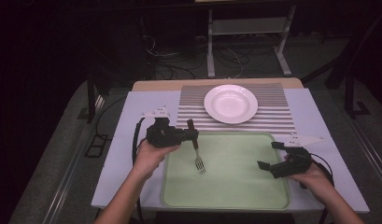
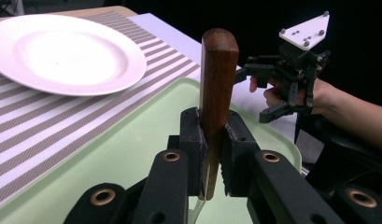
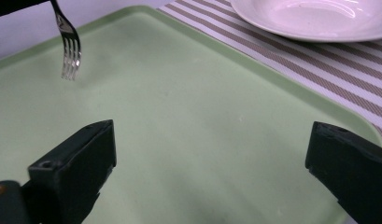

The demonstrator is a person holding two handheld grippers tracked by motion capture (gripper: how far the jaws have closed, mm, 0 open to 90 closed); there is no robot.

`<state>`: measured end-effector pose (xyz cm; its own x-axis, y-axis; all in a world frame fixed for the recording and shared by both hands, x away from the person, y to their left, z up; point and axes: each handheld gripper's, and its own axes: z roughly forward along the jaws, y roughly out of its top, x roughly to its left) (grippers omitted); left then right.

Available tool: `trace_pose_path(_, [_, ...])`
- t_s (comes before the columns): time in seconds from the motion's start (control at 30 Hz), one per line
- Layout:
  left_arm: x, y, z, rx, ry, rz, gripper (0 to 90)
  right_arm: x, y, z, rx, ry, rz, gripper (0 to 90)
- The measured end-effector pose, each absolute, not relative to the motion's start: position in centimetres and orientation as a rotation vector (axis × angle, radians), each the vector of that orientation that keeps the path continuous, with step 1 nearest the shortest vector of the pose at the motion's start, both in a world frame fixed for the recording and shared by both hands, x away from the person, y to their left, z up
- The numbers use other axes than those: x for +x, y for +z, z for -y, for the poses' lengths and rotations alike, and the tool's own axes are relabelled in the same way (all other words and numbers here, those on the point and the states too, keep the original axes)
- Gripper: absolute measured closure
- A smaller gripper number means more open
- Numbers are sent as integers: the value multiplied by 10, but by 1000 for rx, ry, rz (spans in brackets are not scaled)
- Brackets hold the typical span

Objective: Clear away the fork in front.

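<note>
High view: fork (image 1: 196, 150) clamped by its wooden handle in the left gripper (image 1: 191, 135), hanging over the green tray's (image 1: 235, 196) left part, tines down and seemingly just clear of the tray floor, though hard to be sure from above. Long axis near upright, leaning a little: handle end up and toward the white plate (image 1: 230, 103), tines down and toward the tray's near edge. Left gripper view: handle (image 2: 218, 88) pinched low between the pads, most of the wood standing free above them, metal neck running down out of sight. Right gripper (image 1: 272, 157) over the tray's right part, well apart from the fork, jaws spread wide with nothing between them; same in the right gripper view, with bare tray ahead and tines (image 3: 70, 58) hanging far off.

Probably carrying the fork off the tray toward the striped mat (image 1: 272, 116) beside the plate. Best done by lifting clear of the tray rim first, keeping the squeeze firm against swinging, then tipping the handle flat before release.
</note>
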<state>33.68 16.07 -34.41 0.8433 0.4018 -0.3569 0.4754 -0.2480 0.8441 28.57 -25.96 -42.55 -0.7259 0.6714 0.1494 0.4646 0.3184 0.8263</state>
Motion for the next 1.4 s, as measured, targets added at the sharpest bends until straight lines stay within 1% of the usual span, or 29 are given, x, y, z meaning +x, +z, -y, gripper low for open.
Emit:
trace_pose_path(0.2, [329,-342,-179,1887,-77,-677,800,279,-436,274,1080,1331,-2358,11])
trace_pose_path(0.53, [310,-348,-204,1906,-76,-723,800,282,-436,275,1097,1336,-2333,11])
trace_pose_path(0.77, [315,-356,-201,1891,-38,-738,790,283,-435,277,1100,1341,-2320,11])
trace_pose_path(1.17, [341,-373,-183,1895,10,-799,759,283,-436,278,1092,1348,-2324,11])
trace_pose_path(1.3, [351,-385,-179,1911,3,-847,738,283,-436,279,1092,1350,-2321,11])
trace_pose_path(1.4, [356,-397,-178,1905,-33,-889,727,283,-436,279,1092,1349,-2319,11])
